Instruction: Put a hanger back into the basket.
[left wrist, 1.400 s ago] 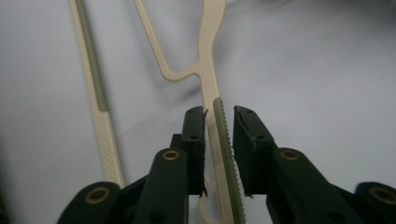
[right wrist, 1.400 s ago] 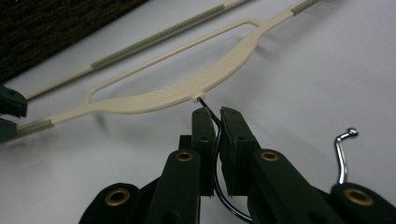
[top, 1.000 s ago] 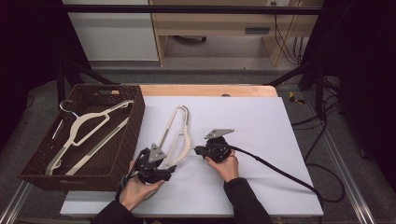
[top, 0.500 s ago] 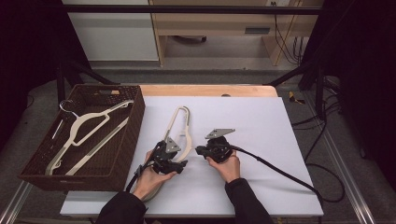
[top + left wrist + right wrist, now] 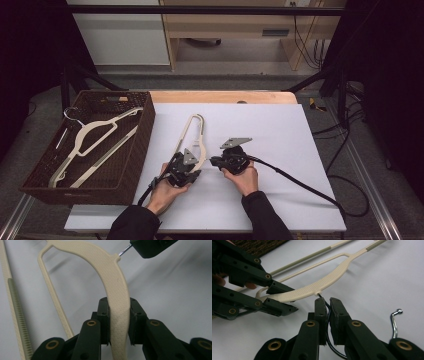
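On the far left of the tabletop [image 5: 300,150], a brown wicker basket [image 5: 145,130] holds one cream hanger [image 5: 90,135]. Just right of it, a second cream hanger [image 5: 192,132] lies on the white surface, and the left gripper [image 5: 192,162] has its jaws clamped on the hanger's curved shoulder. Beside it, the right gripper [image 5: 216,161] has its jaws together on the thin metal hook [image 5: 395,322] at the hanger's neck.

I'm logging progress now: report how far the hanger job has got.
Done: one cream hanger lies in the wicker basket. In hand: the left hand-held gripper clamps the second hanger's shoulder on the white table, and the right hand-held gripper pinches its metal hook. Left, probably: moving it into the basket.
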### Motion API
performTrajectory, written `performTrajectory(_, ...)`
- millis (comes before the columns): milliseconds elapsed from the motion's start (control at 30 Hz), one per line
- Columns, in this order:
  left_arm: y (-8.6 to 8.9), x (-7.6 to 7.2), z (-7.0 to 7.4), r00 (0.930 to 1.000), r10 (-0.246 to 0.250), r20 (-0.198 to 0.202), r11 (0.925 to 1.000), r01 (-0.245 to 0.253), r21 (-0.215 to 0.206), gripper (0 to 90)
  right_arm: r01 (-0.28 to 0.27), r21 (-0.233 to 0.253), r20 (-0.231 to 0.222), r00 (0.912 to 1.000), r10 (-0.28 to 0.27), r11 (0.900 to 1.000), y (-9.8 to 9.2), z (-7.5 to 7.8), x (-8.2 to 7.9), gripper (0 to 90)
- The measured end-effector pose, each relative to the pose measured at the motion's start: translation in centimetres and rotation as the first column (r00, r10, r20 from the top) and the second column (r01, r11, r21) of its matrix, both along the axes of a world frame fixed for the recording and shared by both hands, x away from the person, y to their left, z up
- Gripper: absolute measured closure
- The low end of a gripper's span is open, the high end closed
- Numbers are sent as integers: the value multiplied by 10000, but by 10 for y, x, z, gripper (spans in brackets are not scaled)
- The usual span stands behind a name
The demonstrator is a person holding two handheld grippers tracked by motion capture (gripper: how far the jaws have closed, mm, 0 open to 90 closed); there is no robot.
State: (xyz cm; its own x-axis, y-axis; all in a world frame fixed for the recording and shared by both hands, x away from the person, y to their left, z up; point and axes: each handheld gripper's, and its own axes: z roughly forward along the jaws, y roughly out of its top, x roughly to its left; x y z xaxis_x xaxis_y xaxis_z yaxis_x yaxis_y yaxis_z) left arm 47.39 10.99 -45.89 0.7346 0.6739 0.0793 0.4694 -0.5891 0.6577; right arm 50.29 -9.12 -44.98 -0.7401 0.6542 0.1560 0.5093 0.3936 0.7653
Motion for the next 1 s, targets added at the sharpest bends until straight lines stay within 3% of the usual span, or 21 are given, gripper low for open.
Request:
performTrajectory(167, 1, -3, 6, 10000, 45, 84, 9998, -43, -174, 748, -195, 27, 159, 9997, 195, 9998, -2, 4, -2, 823)
performTrajectory(300, 3, -5, 10, 9998, 178, 85, 9996, -176, -234, 753, -453, 648, 600, 9973, 415, 9969, -7, 18, -8, 723)
performTrajectory(567, 11, -9, 21, 9980, 526, 354, 9974, -508, -509, 761, -632, 1232, 1948, 9801, 383, 9904, -33, 56, -28, 481)
performTrajectory(667, 18, -9, 26, 9967, 670, 451, 9959, -640, -645, 766, -616, 1548, 2240, 9743, 257, 9860, -46, 65, -36, 390)
performTrajectory(833, 26, -11, 32, 9954, 802, 526, 9939, -759, -804, 773, -168, 1841, 2442, 9693, -292, 9828, -73, 66, -45, 318)
performTrajectory(1000, 33, -12, 38, 9930, 994, 633, 9912, -933, -941, 780, 144, 1915, 2271, 9721, -586, 9814, -92, 57, -49, 268)
